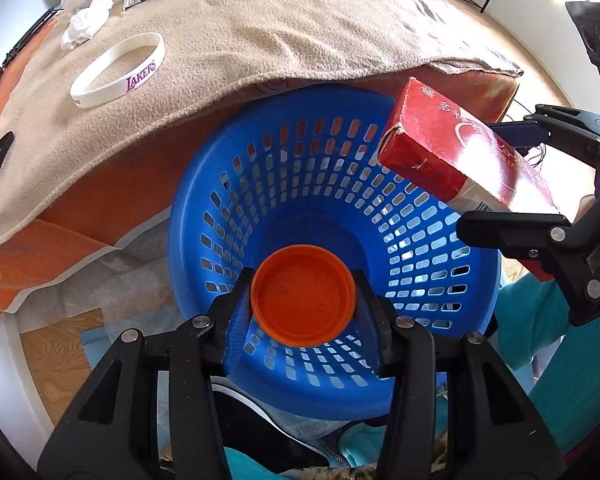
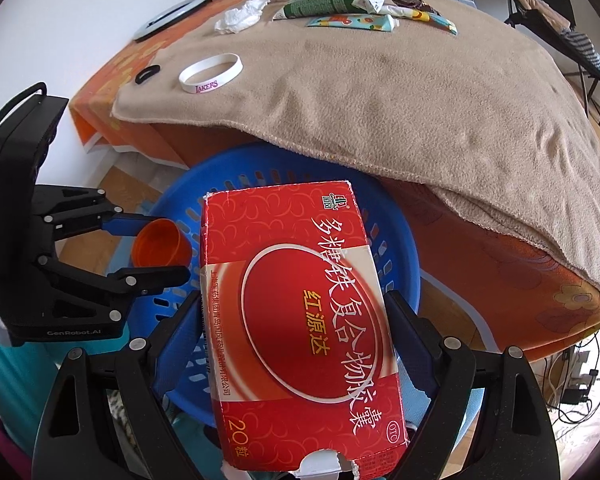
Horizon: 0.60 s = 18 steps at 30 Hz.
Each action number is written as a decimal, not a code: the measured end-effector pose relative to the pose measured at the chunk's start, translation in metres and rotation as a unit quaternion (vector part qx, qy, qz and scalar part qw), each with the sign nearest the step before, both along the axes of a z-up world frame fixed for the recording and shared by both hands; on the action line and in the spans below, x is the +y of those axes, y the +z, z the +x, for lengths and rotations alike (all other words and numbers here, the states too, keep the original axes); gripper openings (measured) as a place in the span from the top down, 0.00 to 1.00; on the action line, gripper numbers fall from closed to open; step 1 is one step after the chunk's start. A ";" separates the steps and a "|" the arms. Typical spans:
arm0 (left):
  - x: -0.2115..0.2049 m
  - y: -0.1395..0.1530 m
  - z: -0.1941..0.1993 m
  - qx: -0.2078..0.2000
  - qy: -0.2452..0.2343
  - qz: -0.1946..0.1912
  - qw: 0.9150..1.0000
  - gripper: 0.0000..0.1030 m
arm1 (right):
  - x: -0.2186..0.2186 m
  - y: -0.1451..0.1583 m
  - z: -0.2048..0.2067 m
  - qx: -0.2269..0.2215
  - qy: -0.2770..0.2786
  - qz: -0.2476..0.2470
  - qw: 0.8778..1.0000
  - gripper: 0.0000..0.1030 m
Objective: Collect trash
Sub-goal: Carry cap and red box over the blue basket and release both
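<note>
While both loads hang above the blue basket, which stands on the floor against the blanket-covered bed, release is the judged next move. Left gripper: half open, clamped across the orange lid, pointing steeply down into the basket. Right gripper: spread wide on the red box, long axis running along its fingers, over the rim.
</note>
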<state>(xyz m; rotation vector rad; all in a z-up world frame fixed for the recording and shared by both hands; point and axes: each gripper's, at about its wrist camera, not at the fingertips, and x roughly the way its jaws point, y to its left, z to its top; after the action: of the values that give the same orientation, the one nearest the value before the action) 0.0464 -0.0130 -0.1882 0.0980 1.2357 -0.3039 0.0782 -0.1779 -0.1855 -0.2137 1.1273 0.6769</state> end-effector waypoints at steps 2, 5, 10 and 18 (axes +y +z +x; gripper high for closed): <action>0.000 0.000 0.000 0.000 -0.002 0.002 1.000 0.53 | 0.000 0.000 0.001 0.002 -0.001 0.002 1.000 0.14; -0.002 -0.001 0.001 0.000 -0.003 0.004 1.000 0.53 | 0.002 -0.001 0.002 0.001 -0.001 0.002 1.000 0.14; -0.001 0.000 0.002 -0.001 -0.003 0.001 1.000 0.36 | -0.001 0.000 0.005 0.003 -0.014 0.010 1.000 0.14; 0.002 0.003 0.003 -0.004 0.006 -0.002 1.000 0.35 | -0.005 -0.003 0.011 0.027 -0.030 0.029 0.999 0.14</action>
<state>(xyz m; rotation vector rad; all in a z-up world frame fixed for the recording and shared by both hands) 0.0493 -0.0113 -0.1856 0.0882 1.2282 -0.2963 0.0896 -0.1833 -0.1880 -0.1120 1.1599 0.6644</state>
